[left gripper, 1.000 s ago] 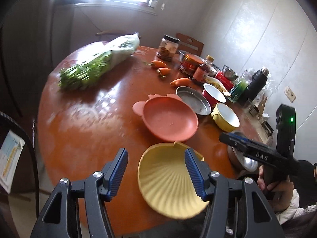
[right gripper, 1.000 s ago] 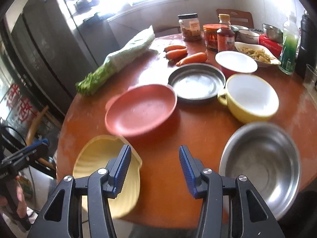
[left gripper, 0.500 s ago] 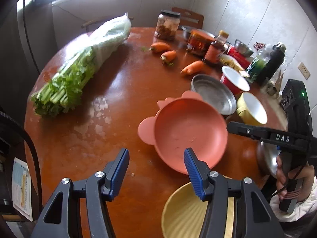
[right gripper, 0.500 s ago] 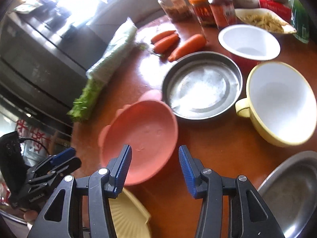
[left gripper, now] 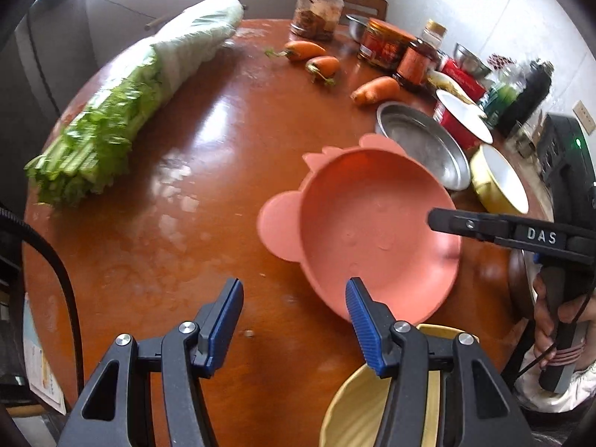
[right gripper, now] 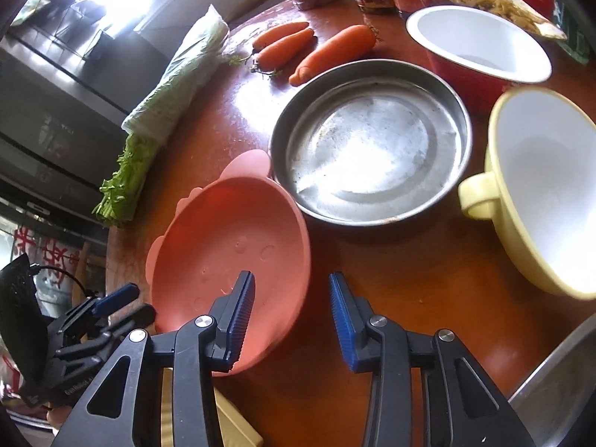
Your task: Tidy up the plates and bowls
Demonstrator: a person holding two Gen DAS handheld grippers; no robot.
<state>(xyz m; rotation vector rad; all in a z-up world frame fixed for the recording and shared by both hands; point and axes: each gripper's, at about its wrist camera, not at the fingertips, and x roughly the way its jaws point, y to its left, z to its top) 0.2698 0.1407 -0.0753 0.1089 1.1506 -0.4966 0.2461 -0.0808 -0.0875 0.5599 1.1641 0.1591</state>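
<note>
A pink plate with ears (left gripper: 372,231) (right gripper: 231,253) lies on the round brown table (left gripper: 208,171). My right gripper (right gripper: 292,316) (left gripper: 437,219) straddles its near right rim. One finger is over the plate's inside and the other over bare table. The jaws are closing and the pads are not touching the rim. My left gripper (left gripper: 294,324) (right gripper: 126,307) is open over bare table, its right finger at the plate's near edge. A yellow shell plate (left gripper: 372,402) (right gripper: 223,421) sits under both grippers. Behind are a steel plate (right gripper: 372,141), a yellow-and-white handled bowl (right gripper: 540,186) and a red bowl (right gripper: 476,37).
A steel bowl (right gripper: 558,391) sits at the near right. A bundle of greens (left gripper: 123,111) lies on the left. Carrots (left gripper: 372,89), jars (left gripper: 387,43) and bottles (left gripper: 525,93) crowd the far side. A hand (left gripper: 558,320) holds the right gripper's handle off the table's edge.
Both grippers came forward and down over the pink plate, and the yellow shell plate slid to the bottom of both views. The right jaws have narrowed.
</note>
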